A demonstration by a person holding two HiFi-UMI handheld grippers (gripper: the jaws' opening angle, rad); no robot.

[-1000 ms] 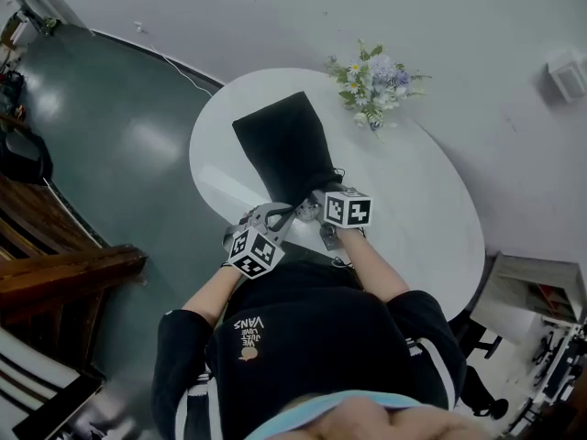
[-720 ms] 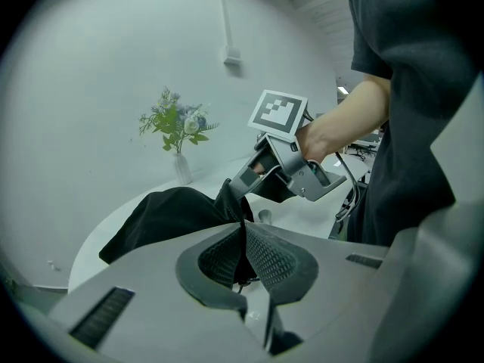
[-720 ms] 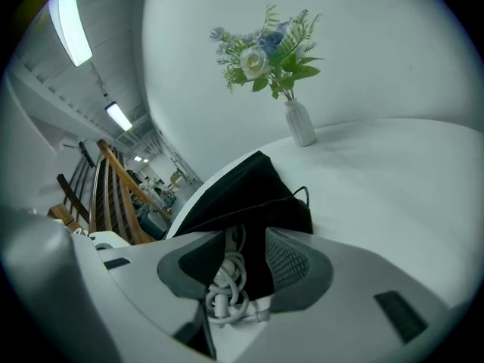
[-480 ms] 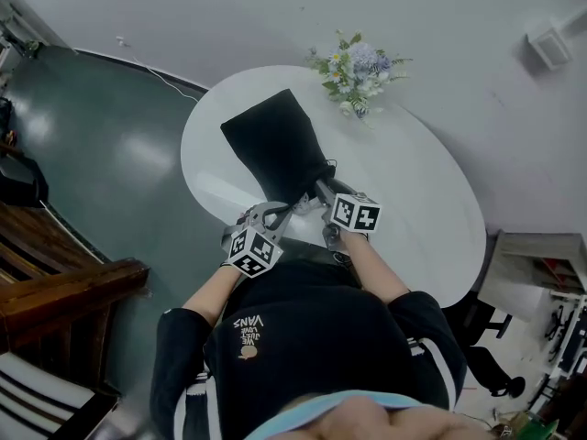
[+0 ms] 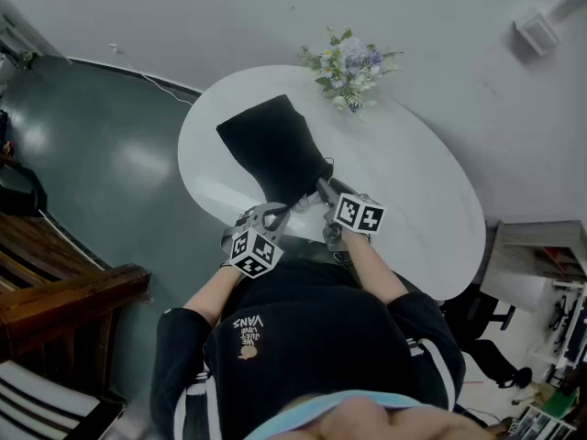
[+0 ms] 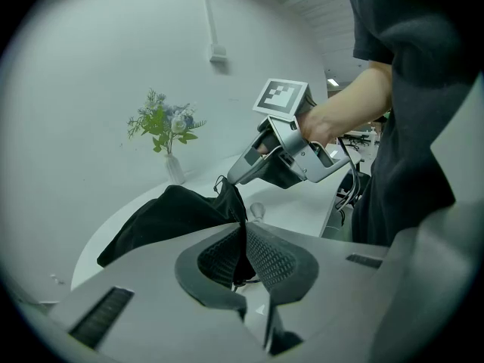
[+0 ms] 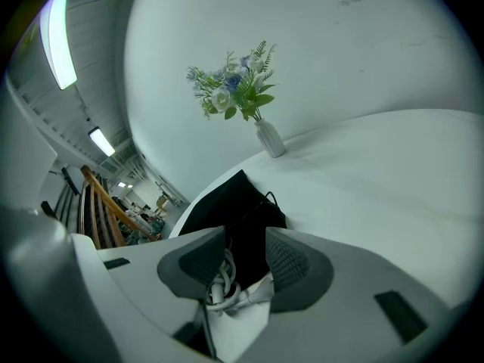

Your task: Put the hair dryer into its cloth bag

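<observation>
- A round white surface [image 5: 413,200] lies under the jaws and stretches ahead of them.
- A vase of flowers [image 5: 347,62] stands upright on it, well beyond the jaws, at its far edge.
- Dark green floor [image 5: 110,154] and wooden furniture [image 5: 64,291] lie off to the jaws' left.

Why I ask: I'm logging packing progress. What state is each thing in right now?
bag: lying on the table, mouth end lifted between both grippers.
left gripper: jaws shut on the bag's mouth edge.
right gripper: jaws closed on the bag's mouth, cord between them.
cord: white, coiled by the right jaws.
hair dryer: body not visible.
vase of flowers: upright, apart from the bag.
</observation>
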